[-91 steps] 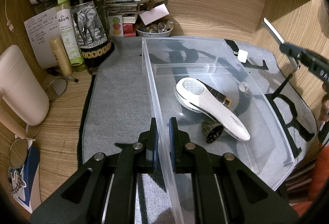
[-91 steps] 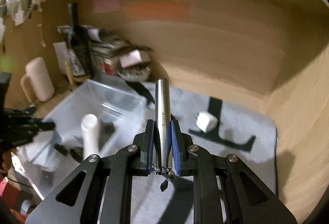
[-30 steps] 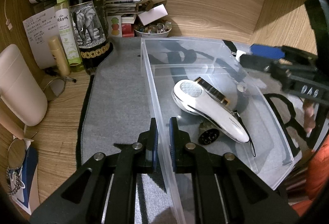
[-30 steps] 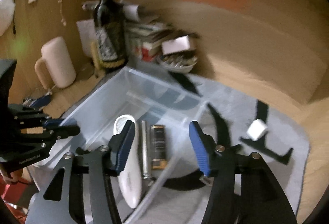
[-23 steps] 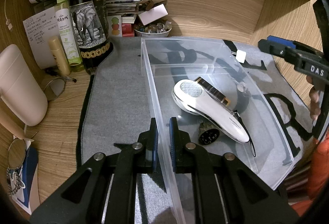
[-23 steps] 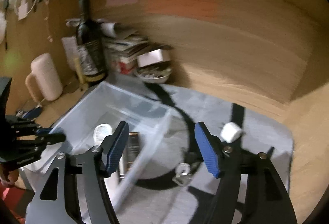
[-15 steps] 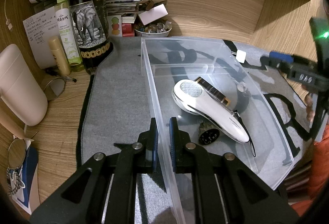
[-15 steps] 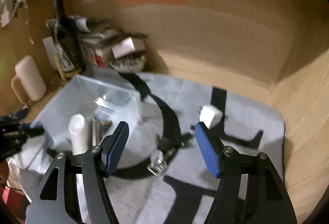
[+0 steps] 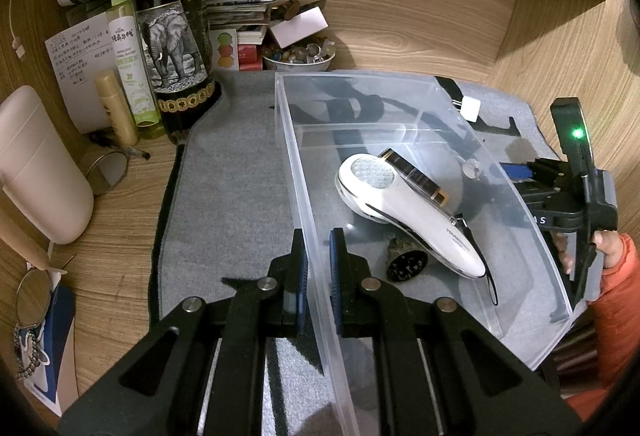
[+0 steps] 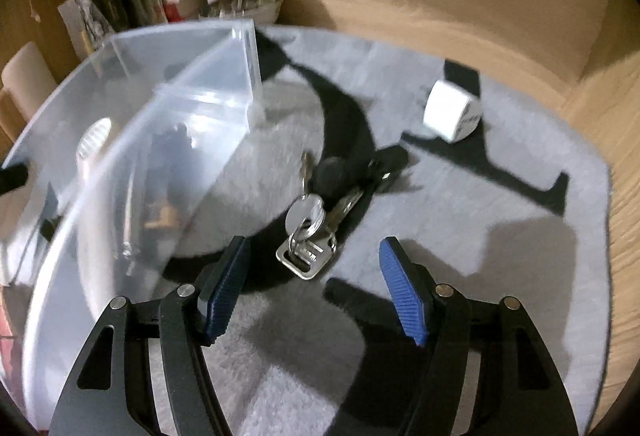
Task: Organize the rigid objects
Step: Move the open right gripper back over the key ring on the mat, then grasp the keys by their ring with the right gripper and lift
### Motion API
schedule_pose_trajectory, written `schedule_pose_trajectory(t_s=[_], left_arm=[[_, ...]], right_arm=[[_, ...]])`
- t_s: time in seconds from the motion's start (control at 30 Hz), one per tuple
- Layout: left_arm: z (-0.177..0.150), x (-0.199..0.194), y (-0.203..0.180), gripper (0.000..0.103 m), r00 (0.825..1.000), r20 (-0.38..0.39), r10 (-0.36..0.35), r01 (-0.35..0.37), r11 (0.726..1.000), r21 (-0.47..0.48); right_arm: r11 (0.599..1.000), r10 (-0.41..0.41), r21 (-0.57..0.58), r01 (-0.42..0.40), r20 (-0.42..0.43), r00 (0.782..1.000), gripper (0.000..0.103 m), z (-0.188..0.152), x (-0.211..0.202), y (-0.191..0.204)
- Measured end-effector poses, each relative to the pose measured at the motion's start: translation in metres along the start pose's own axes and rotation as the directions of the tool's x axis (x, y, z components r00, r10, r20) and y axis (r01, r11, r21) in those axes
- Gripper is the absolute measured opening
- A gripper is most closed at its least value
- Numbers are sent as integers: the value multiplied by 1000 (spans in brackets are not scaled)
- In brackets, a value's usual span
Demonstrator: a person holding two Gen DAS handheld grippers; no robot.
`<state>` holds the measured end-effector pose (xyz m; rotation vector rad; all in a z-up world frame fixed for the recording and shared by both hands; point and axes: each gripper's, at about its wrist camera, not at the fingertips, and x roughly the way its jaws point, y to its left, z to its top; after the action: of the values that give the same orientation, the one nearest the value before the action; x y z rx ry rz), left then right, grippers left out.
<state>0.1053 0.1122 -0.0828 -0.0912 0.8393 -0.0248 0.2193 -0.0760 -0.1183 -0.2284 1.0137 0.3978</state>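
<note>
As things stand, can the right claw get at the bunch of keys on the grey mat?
Probably yes. The right claw is open just short of the bunch of keys, which lies on the grey mat outside the clear plastic bin, and nothing lies between them.

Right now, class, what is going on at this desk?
A person is sorting small items into a clear plastic bin. The left gripper is shut on the bin's near wall, steadying it. The right gripper, jaws open and empty, hangs over a bunch of keys on the grey mat outside the bin. A white handheld device already lies inside.
</note>
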Motion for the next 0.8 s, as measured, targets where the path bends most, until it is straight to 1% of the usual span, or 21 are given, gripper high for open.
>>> schedule_pose_trajectory(t_s=[0.03, 0.1, 0.2, 0.27, 0.37, 0.57, 0.73, 0.77, 0.8], left_arm=[[0, 0, 0, 10, 1000, 0, 0, 0, 1000, -1], [1, 0, 0, 10, 1000, 0, 0, 0, 1000, 0], [0, 0, 0, 10, 1000, 1, 0, 0, 1000, -1], [0, 0, 0, 10, 1000, 0, 0, 0, 1000, 0], [0, 0, 0, 10, 1000, 0, -1, 1, 1000, -1], [-1, 0, 1, 10, 1000, -1, 0, 0, 1000, 1], [0, 0, 0, 10, 1000, 0, 0, 0, 1000, -1], [0, 0, 0, 10, 1000, 0, 0, 0, 1000, -1], [0, 0, 0, 10, 1000, 0, 1, -1, 1000, 0]], right_arm=[[1000, 1, 3, -1, 15, 1000, 64, -1, 0, -1], [1000, 13, 15, -13, 15, 1000, 62, 0, 0, -4], [1000, 1, 12, -1, 31, 1000, 48, -1, -1, -5], [1000, 4, -5, -4, 39, 999, 36, -3, -2, -4], [1000, 14, -13, -14, 43, 999, 27, -4, -3, -3], [1000, 27, -8, -27, 55, 998, 25, -9, -8, -1], [999, 31, -11, -30, 95, 995, 23, -11, -24, 2], [999, 31, -14, -30, 105, 994, 11, -11, -28, 3], [999, 37, -18, -36, 111, 993, 6, -11, -32, 4]])
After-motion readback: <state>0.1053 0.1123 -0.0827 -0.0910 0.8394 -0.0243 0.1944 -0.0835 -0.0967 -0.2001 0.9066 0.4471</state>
